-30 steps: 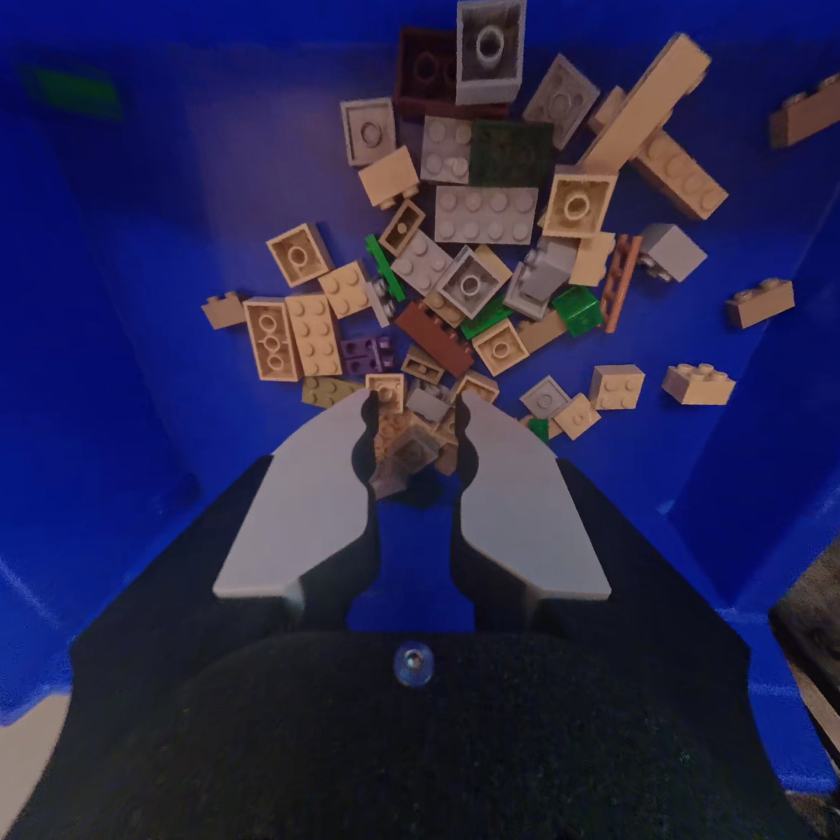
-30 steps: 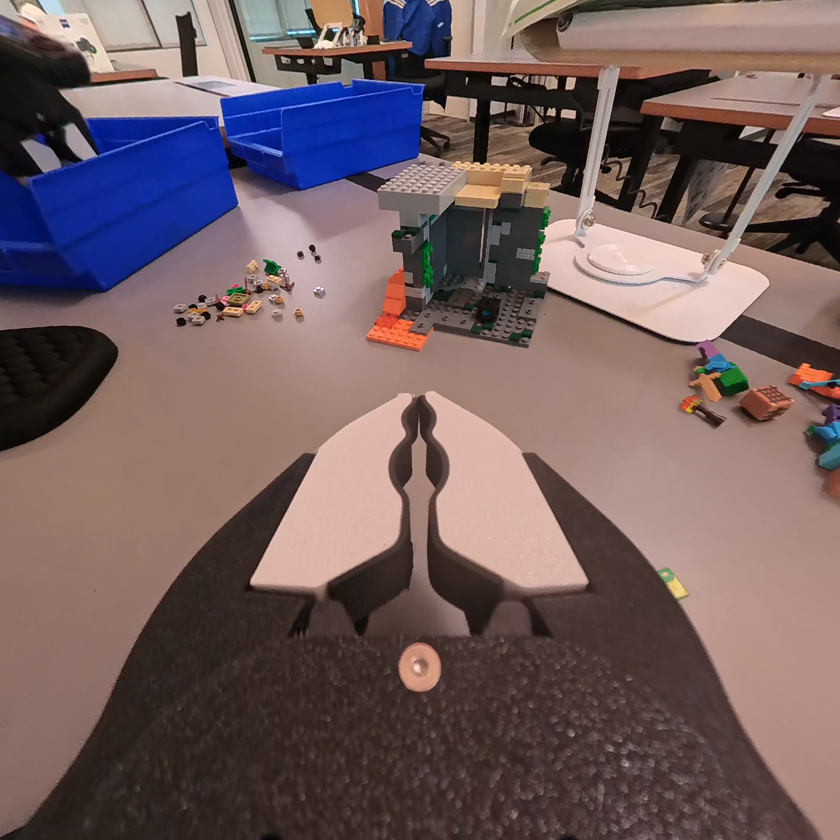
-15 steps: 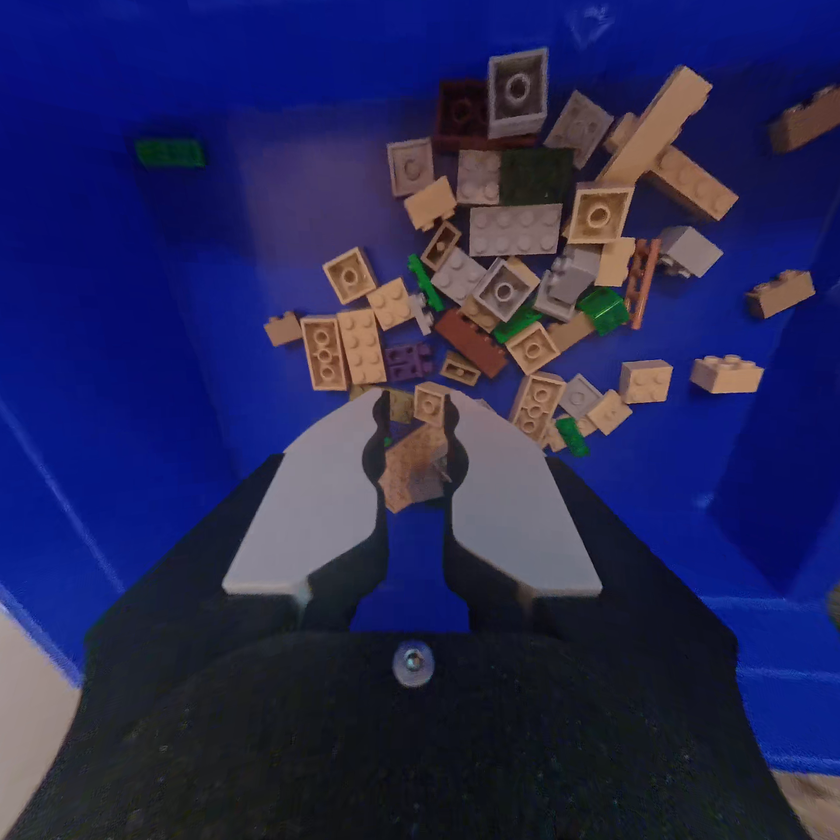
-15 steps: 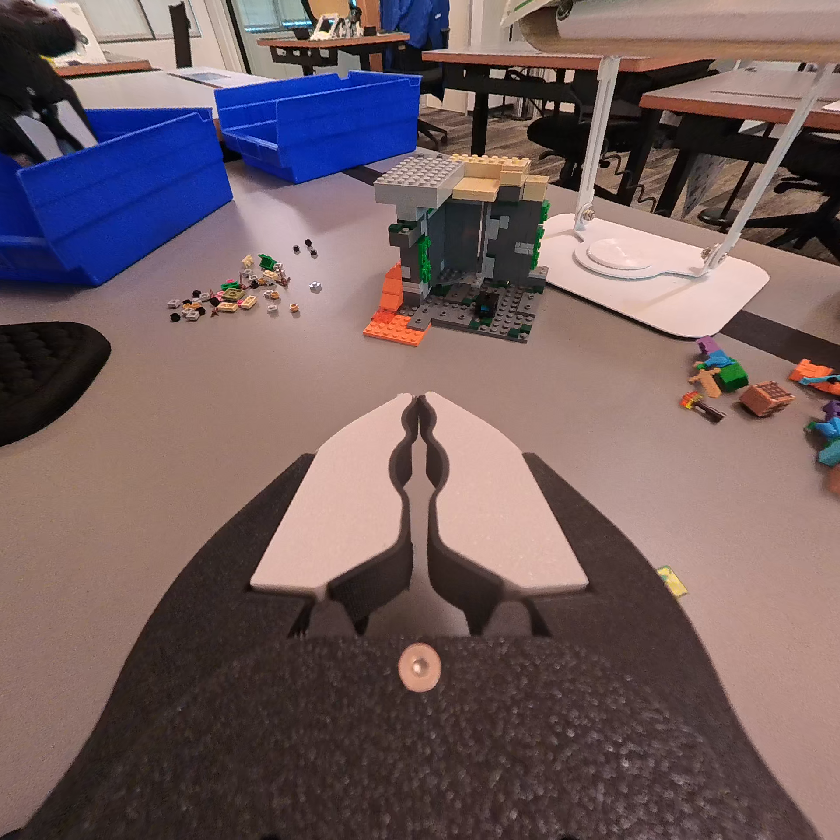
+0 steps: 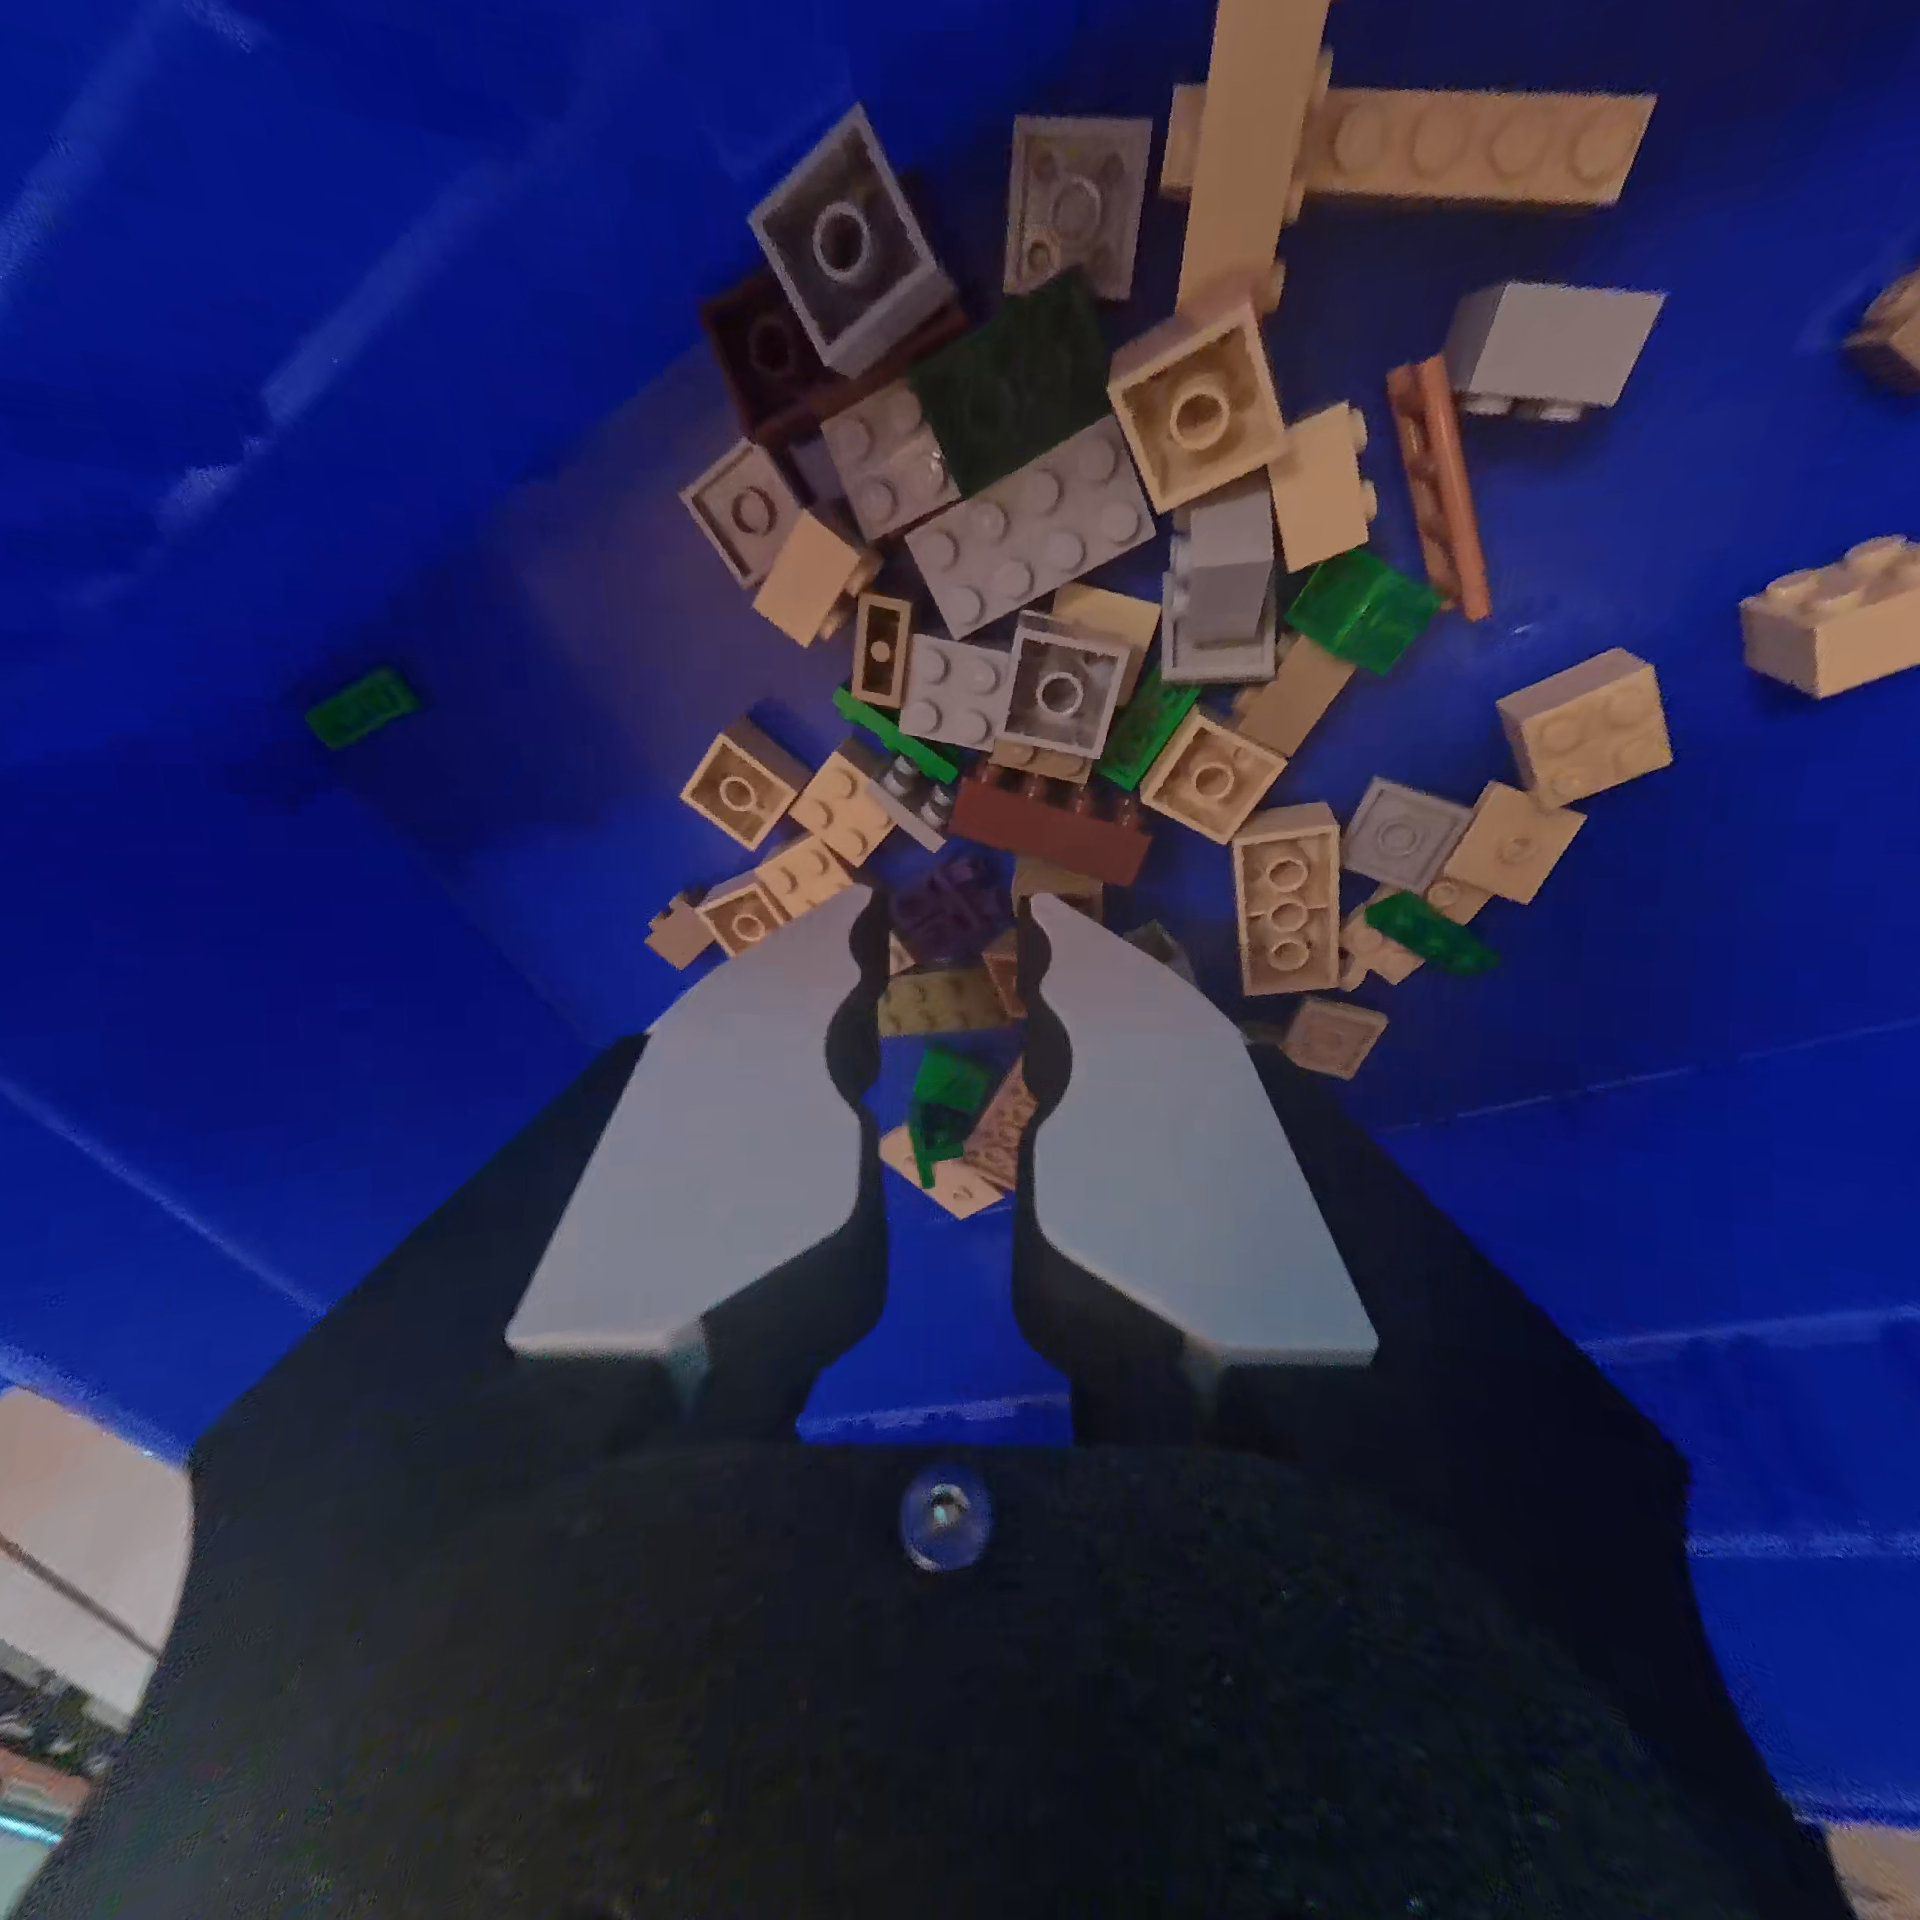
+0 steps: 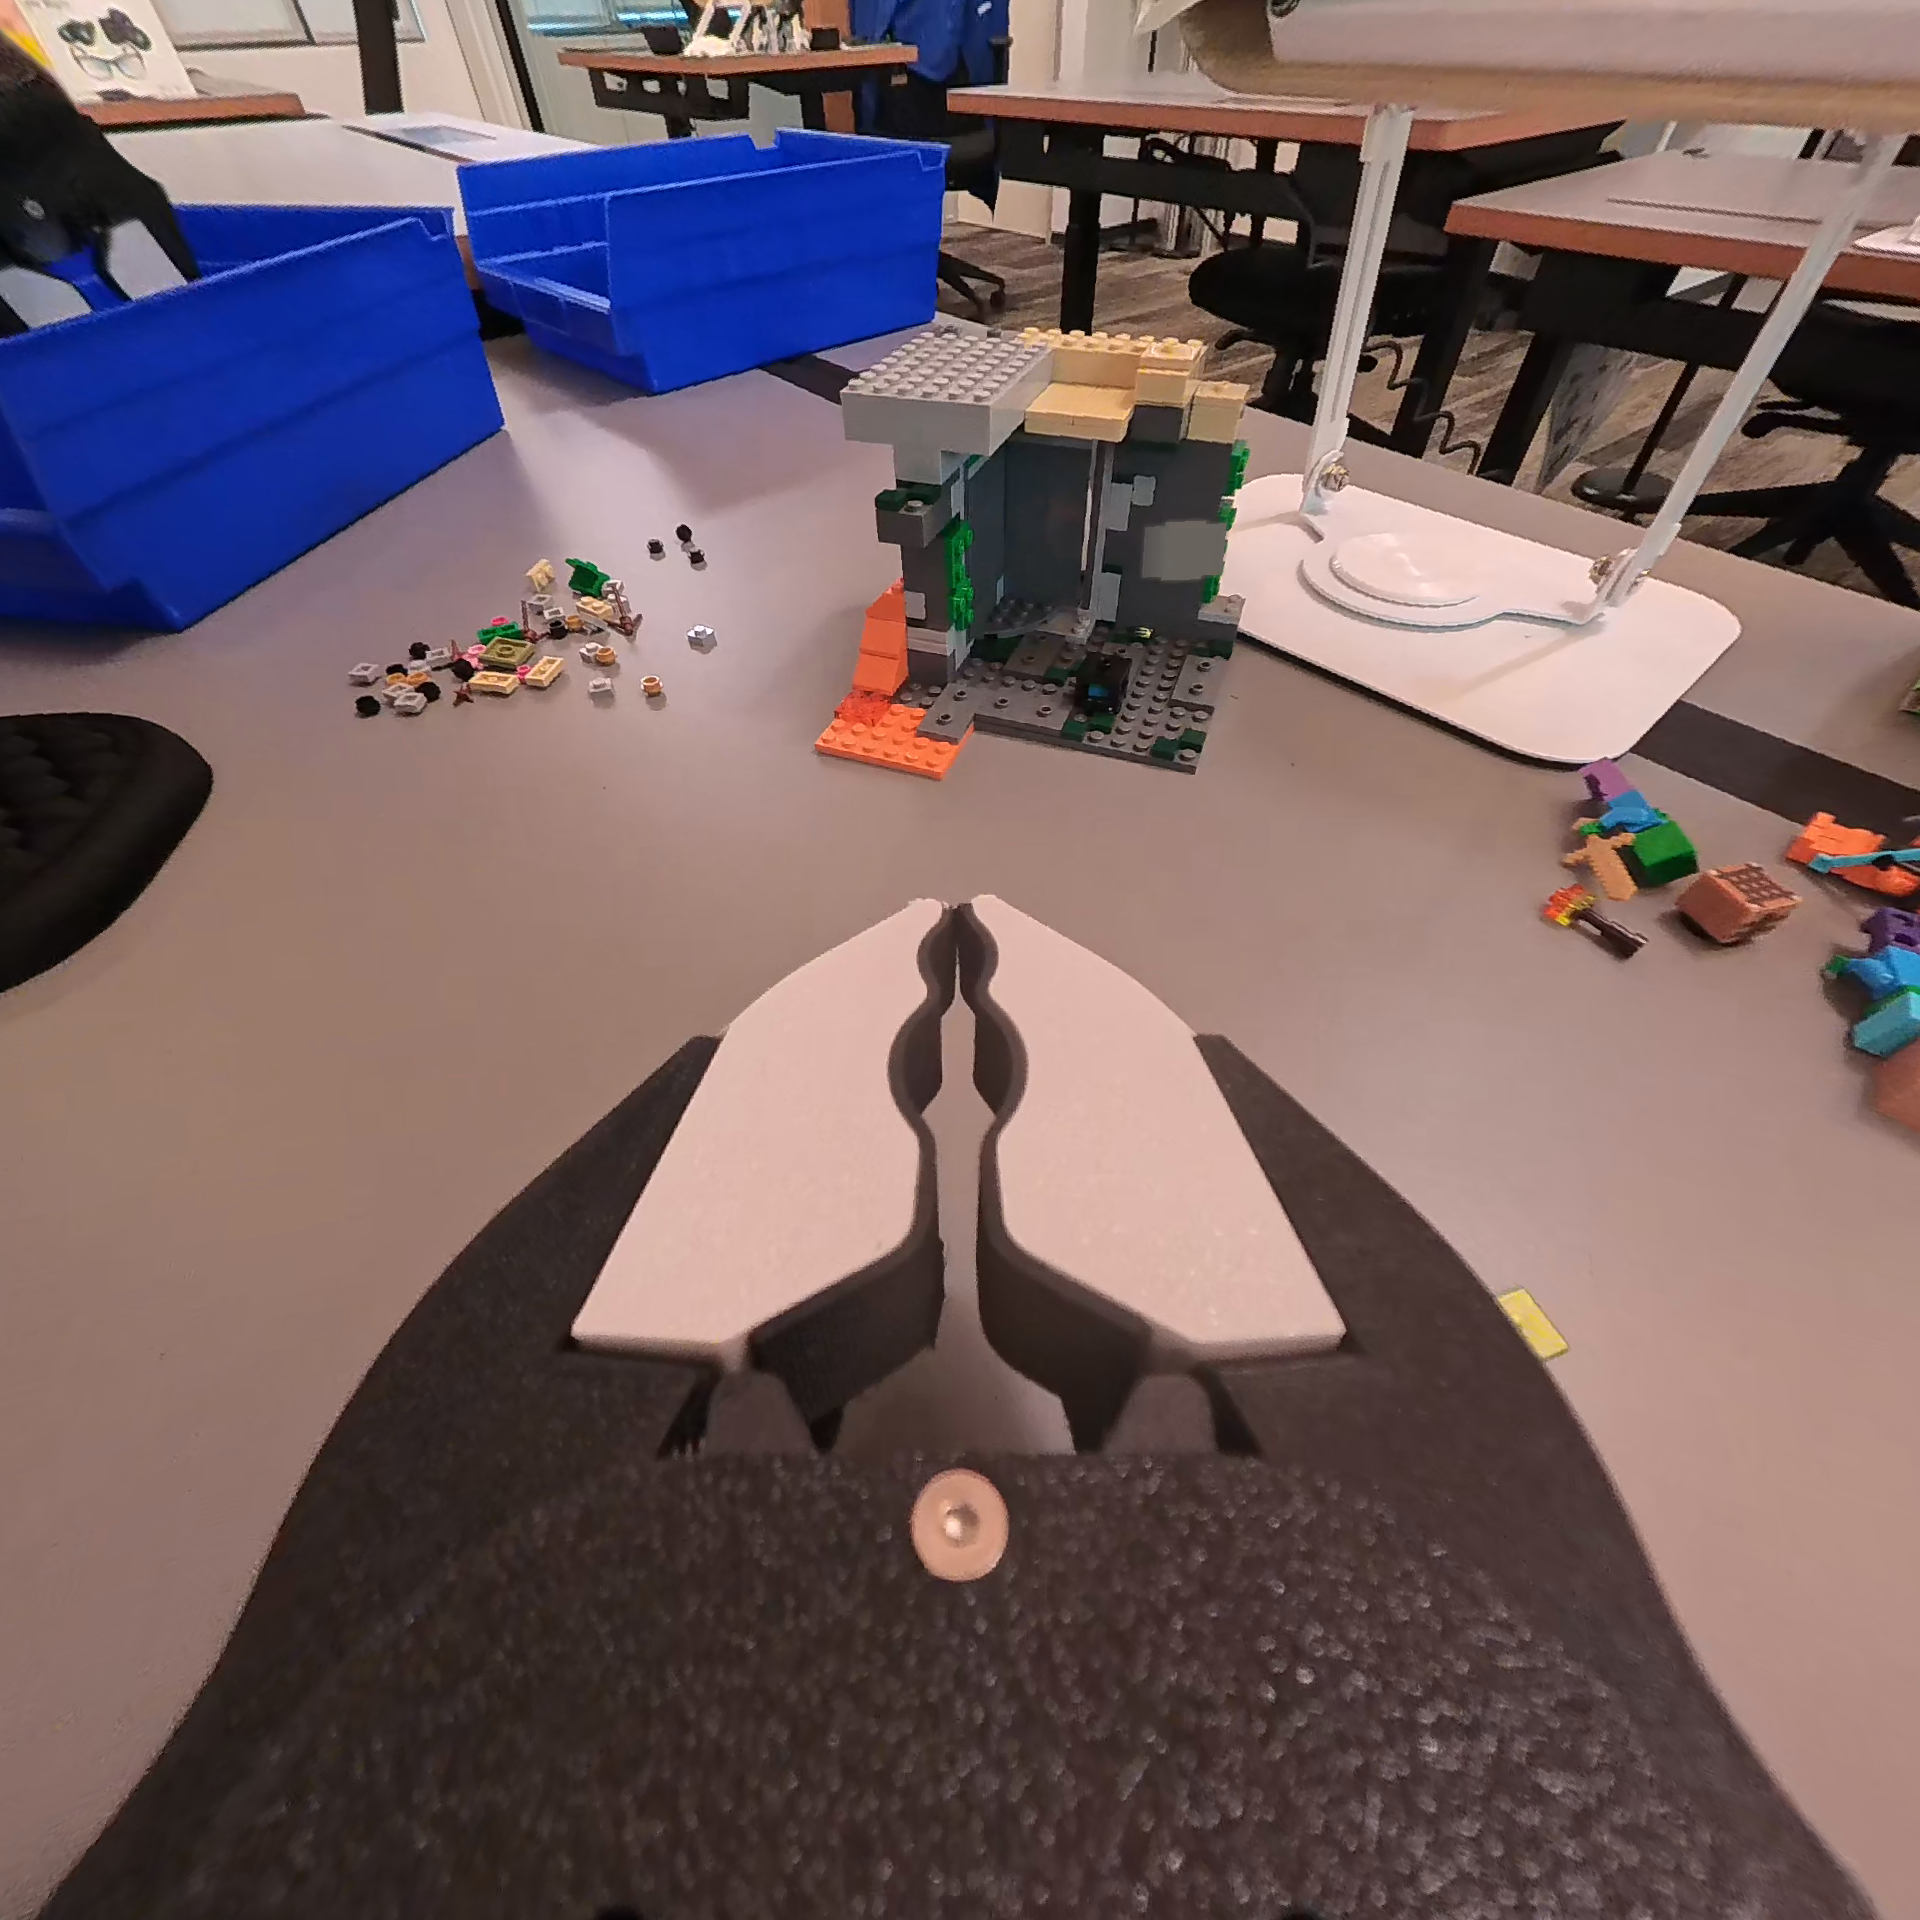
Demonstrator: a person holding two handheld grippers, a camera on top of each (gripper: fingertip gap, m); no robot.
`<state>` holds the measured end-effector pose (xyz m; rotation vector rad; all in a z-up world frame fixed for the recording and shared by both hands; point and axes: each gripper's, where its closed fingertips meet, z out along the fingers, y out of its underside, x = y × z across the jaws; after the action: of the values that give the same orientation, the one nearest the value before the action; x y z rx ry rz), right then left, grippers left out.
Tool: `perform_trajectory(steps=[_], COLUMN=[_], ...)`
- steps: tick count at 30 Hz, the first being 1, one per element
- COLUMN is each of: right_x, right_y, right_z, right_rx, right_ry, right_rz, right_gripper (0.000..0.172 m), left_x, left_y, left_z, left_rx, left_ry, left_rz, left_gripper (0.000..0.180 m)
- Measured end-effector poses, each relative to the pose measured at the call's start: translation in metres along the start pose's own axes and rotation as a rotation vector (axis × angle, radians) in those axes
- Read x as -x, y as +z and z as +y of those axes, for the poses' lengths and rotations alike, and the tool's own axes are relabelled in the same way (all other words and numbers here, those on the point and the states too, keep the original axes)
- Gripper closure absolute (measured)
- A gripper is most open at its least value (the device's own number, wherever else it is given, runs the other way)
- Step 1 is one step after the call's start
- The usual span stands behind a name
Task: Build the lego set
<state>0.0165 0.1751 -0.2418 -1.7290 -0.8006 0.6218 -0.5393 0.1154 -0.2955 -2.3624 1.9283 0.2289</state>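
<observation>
Two grippers: the left gripper (image 5: pixel 951 914), narrowly parted inside the blue plastic bin (image 5: pixel 312 416), clamps a tan-and-green toy-brick cluster (image 5: pixel 961 1132); the right gripper (image 6: pixel 958 906), fingertips together on nothing, hovers over open grey tabletop (image 6: pixel 520 935).

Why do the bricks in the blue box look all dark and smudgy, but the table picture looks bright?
Left wrist view: dim inside the blue bin, bricks motion-blurred. Right wrist view: bright, sharp brick building, though the wide lens bends the edges.
</observation>
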Motion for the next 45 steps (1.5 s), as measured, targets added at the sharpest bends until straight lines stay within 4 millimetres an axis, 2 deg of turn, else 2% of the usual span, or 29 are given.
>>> perform_trajectory(steps=[6,14,22,25,29,31,33,36,38,41,45], right_x=[0.001,0.0,-0.001,0.0,0.003,0.006,0.009,0.015,0.021,0.03,0.04], right_y=[0.003,0.005,0.004,0.003,0.001,0.0,-0.003,-0.007,-0.009,-0.014,-0.023], right_z=[0.003,0.003,0.002,0.001,-0.004,-0.007,-0.012,-0.021,-0.029,-0.041,-0.062], right_rx=[0.013,0.012,0.002,-0.003,-0.022,-0.036,-0.052,-0.079,-0.1,-0.13,-0.173], right_ry=[-0.017,-0.021,-0.018,-0.019,-0.016,-0.02,-0.026,-0.031,-0.032,-0.03,-0.001], right_rz=[0.0,0.007,0.015,0.011,-0.006,-0.02,-0.031,-0.046,-0.06,-0.074,-0.084], right_gripper=[0.172,0.172,0.172,0.172,0.172,0.172,0.172,0.172,0.172,0.172,0.172], left_x=[0.001,0.0,-0.001,0.003,0.022,0.034,0.043,0.051,0.051,0.041,0.018], left_y=[0.003,0.008,0.011,-0.001,-0.043,-0.072,-0.104,-0.149,-0.172,-0.192,-0.198], left_z=[0.005,-0.001,0.004,0.005,-0.007,-0.025,-0.053,-0.106,-0.147,-0.214,-0.307], left_rx=[0.059,0.08,0.062,0.043,-0.045,-0.134,-0.233,-0.372,-0.452,-0.562,-0.746], left_ry=[0.129,0.286,0.204,0.15,0.029,-0.027,-0.06,-0.083,-0.07,-0.032,0.008], left_rz=[0.013,0.028,0.058,0.026,-0.107,-0.211,-0.316,-0.476,-0.561,-0.635,-0.658], left_gripper=[0.157,0.16,0.164,0.165,0.165,0.164,0.165,0.165,0.165,0.165,0.166])
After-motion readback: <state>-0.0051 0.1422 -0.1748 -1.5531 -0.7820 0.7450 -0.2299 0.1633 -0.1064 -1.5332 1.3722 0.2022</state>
